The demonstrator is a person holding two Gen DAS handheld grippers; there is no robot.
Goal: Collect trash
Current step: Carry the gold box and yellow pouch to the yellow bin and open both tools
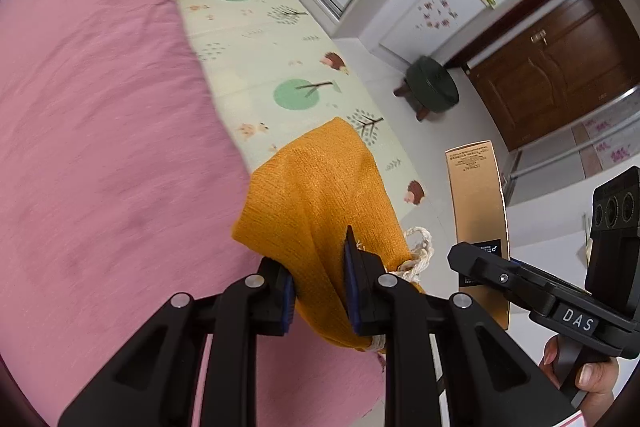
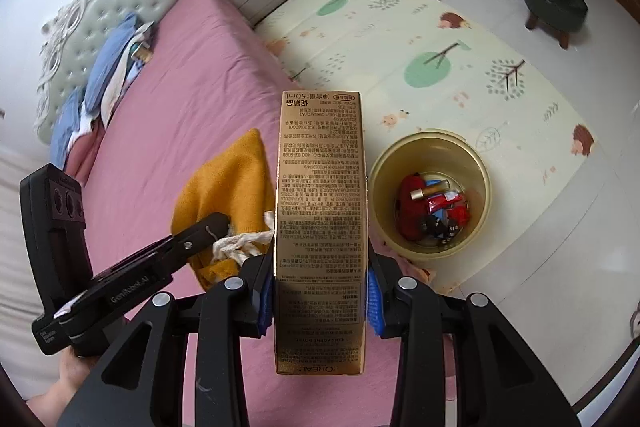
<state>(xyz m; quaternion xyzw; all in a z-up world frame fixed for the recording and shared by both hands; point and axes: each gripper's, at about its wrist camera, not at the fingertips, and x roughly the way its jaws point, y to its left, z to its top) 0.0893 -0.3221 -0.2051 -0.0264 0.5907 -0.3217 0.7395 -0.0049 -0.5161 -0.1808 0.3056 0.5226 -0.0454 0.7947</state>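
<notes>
Gold bin [image 2: 430, 147] on play mat [image 2: 400, 39], bed [image 2: 180, 87] beside, stool [image 2: 554, 1] beyond

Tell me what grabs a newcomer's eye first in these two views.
The tall gold box clamped in the right claw fills the middle. Beside it, the left claw grips a mustard knit pouch over the pink bed. A gold bin holding trash sits on the play mat.
</notes>
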